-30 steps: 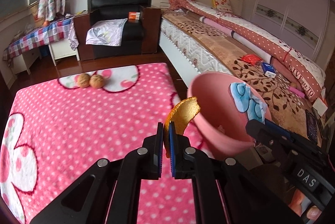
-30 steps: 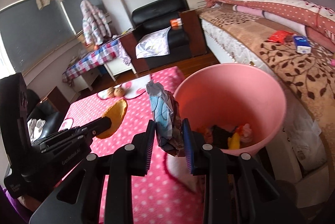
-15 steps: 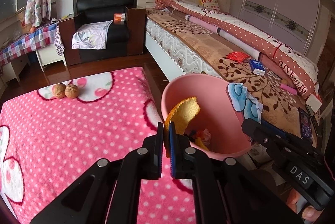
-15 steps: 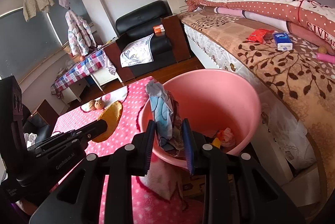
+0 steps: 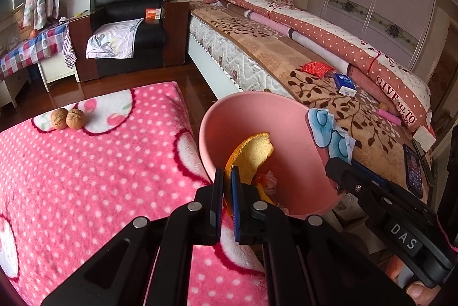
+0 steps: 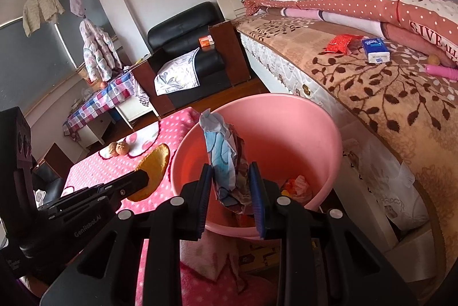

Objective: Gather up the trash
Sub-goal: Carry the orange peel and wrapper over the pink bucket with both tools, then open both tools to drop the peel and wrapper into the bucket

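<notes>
Both grippers are loaded and parked right at the pink bucket. The left gripper has its jaws squeezed nearly together on a curl of orange peel, pinching it at the bottom end so the pale inner side faces up. From its own camera the peel hangs over the near rim, already above the bucket's mouth. From the right wrist view the same peel looks more like it's just beside the bucket's left edge, over the pink polka-dot blanket, so how far in it sits is hard to call.

The right gripper is clamped on a crumpled wrapper, blue and white print with some brown, held upright between the pads, jaws partly apart because the wad is thick. It sits over the bucket's near rim. In the left wrist view that wrapper pokes up at the bucket's right side.

There's trash down in the bucket: something red and white and crumpled plus a yellow bit.

Two walnuts sit touching each other at the far end of the blanket-covered table, well away from both grippers. Over on the bed there's a red packet and a small blue box.
</notes>
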